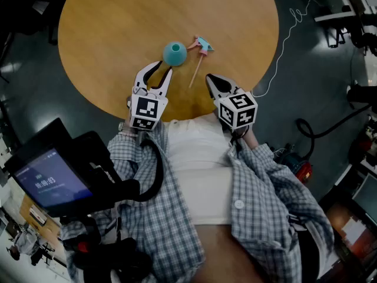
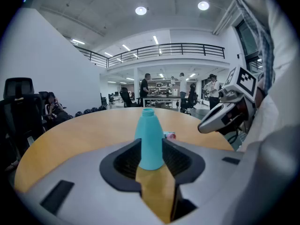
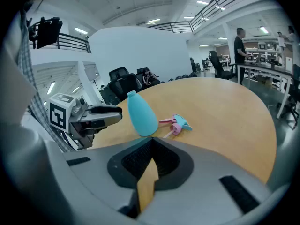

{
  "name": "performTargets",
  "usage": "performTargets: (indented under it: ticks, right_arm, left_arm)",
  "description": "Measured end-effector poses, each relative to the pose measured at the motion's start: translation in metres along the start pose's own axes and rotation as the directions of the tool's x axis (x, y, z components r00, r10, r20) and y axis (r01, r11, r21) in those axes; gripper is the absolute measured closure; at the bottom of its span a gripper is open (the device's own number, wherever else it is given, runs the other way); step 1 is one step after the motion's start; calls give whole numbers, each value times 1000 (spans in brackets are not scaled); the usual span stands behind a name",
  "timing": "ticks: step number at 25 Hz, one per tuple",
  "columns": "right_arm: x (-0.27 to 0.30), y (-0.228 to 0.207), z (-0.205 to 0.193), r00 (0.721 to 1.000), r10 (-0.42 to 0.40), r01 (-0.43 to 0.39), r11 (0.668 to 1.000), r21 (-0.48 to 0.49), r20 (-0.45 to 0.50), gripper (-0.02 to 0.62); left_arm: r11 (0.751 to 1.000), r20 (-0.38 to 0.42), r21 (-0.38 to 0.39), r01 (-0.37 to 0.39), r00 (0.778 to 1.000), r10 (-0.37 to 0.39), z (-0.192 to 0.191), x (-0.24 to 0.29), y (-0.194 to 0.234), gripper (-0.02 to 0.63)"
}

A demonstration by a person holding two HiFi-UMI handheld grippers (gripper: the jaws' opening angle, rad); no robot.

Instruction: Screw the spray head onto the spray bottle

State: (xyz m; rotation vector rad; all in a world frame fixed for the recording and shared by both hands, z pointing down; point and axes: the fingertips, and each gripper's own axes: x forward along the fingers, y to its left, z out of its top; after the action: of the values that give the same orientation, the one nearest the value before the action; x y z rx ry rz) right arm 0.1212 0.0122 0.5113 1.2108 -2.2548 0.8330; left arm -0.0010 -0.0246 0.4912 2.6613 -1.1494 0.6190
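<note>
A teal spray bottle [image 1: 175,53] stands upright, uncapped, on the round wooden table [image 1: 106,34]. My left gripper [image 1: 163,68] is just short of it, jaws a little apart, with the bottle [image 2: 150,137] straight ahead at their tips and the pads not pressing it. The pink and blue spray head [image 1: 202,45] lies on its side to the bottle's right, its thin tube trailing toward me. My right gripper [image 1: 210,79] hovers near the table's front edge, shut and empty. The right gripper view shows the bottle [image 3: 140,114], spray head [image 3: 178,124] and left gripper [image 3: 105,112] ahead.
A thin white cable [image 1: 283,46] runs over the dark floor right of the table. A dark device with a lit screen [image 1: 50,178] hangs at my lower left. Black office chairs [image 2: 18,107] and people at desks stand beyond the table.
</note>
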Motion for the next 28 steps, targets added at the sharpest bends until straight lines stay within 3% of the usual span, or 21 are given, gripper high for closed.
performTargets:
  ticks: [7, 10, 28]
  right_arm:
    - [-2, 2, -2, 1000, 7, -7, 1000, -2, -15, 600]
    - [-3, 5, -4, 1000, 13, -14, 1000, -9, -29, 600]
    - [-7, 15, -19, 997, 3, -4, 1000, -19, -76, 600]
  left_arm:
    - [1000, 10, 21, -23, 1000, 23, 2, 24, 3, 280]
    - [999, 9, 34, -4, 1000, 4, 4, 31, -3, 245]
    - [1000, 19, 1, -17, 1000, 17, 4, 35, -7, 245]
